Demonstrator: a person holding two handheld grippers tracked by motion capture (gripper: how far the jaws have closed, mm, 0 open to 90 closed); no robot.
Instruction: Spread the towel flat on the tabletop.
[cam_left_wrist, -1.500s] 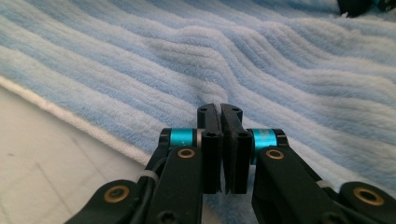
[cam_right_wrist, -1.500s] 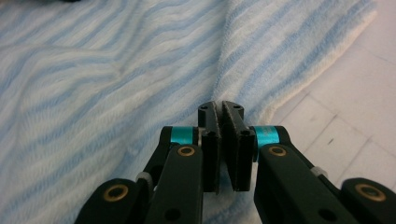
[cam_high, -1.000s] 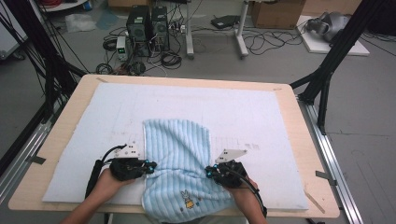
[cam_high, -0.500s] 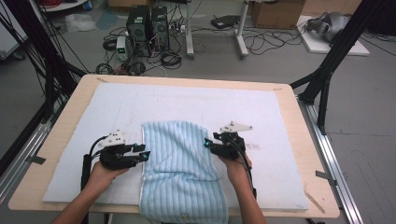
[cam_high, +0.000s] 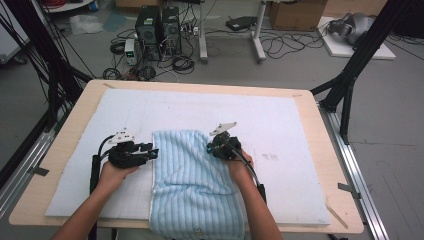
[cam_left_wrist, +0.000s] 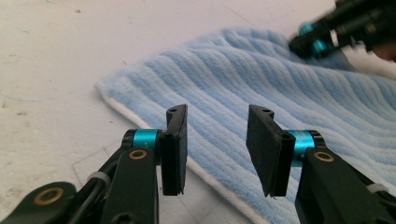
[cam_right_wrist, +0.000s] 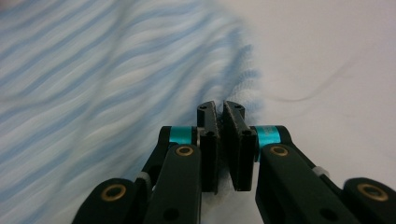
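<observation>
A light blue striped towel (cam_high: 192, 175) lies folded on the white mat, and its near end hangs over the table's front edge. My left gripper (cam_high: 152, 150) sits at the towel's far left corner, open, with nothing between its fingers. In the left gripper view, the left gripper (cam_left_wrist: 217, 140) has its jaws spread above the towel's (cam_left_wrist: 289, 84) white-trimmed edge. My right gripper (cam_high: 212, 147) is at the far right corner of the towel. In the right gripper view, the right gripper (cam_right_wrist: 220, 112) is shut on the towel's (cam_right_wrist: 93, 70) edge. The right gripper (cam_left_wrist: 327, 37) appears blurred across the cloth.
A white mat (cam_high: 280, 125) covers most of the wooden table (cam_high: 332, 165). Black frame legs (cam_high: 350, 75) stand at the right and left. Computers and cables (cam_high: 160, 30) sit on the floor beyond the far edge.
Both grippers moved away from the person, carrying the towel's top layer forward and laying it flat. The left gripper then let go and opened; the right stays shut on the edge.
</observation>
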